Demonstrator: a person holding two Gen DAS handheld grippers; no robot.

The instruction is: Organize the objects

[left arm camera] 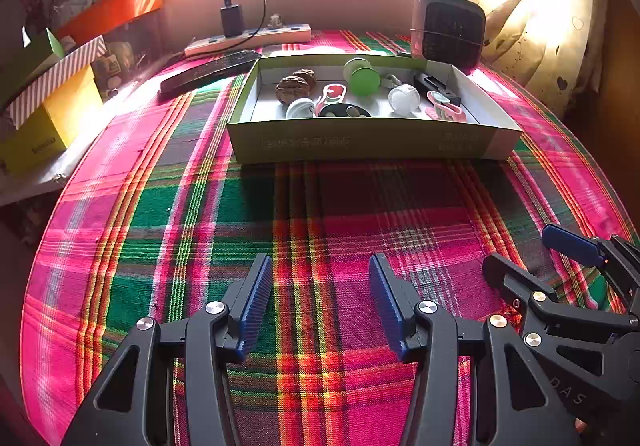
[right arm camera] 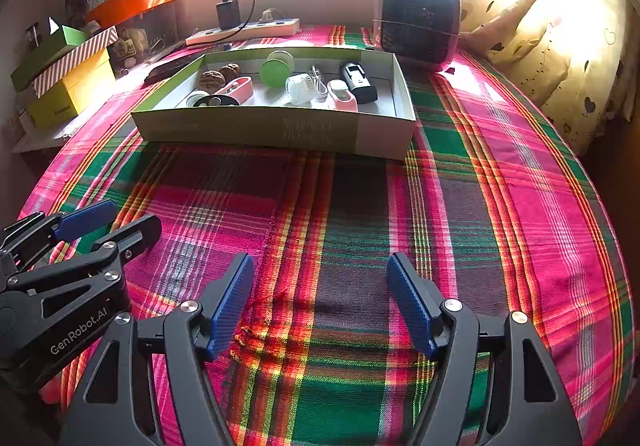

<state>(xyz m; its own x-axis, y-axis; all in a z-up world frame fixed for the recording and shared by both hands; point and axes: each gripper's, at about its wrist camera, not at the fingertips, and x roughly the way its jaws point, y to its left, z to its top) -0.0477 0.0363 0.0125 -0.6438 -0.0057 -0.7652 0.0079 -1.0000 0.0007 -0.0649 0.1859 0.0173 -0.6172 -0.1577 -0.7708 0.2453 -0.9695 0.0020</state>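
A shallow green-and-white cardboard box (left arm camera: 360,140) (right arm camera: 256,130) stands at the far side of the plaid cloth. In it lie two walnuts (left arm camera: 292,88), a green lid (left arm camera: 362,78), a white round jar (left arm camera: 404,98), pink pieces (left arm camera: 444,108), a black device (right arm camera: 358,82) and a dark dish (left arm camera: 344,111). My left gripper (left arm camera: 320,266) hovers open over bare cloth well short of the box, nothing between its blue pads (left arm camera: 256,298). My right gripper (right arm camera: 320,262) stands open beside it, also empty. Each gripper shows at the edge of the other's view.
A small fan heater (right arm camera: 418,22) stands behind the box's right end. A power strip (left arm camera: 248,40) with a black charger and a dark remote (left arm camera: 208,72) lie behind the box on the left. Stacked boxes (right arm camera: 72,86) fill the left edge, a curtain (right arm camera: 560,38) the right.
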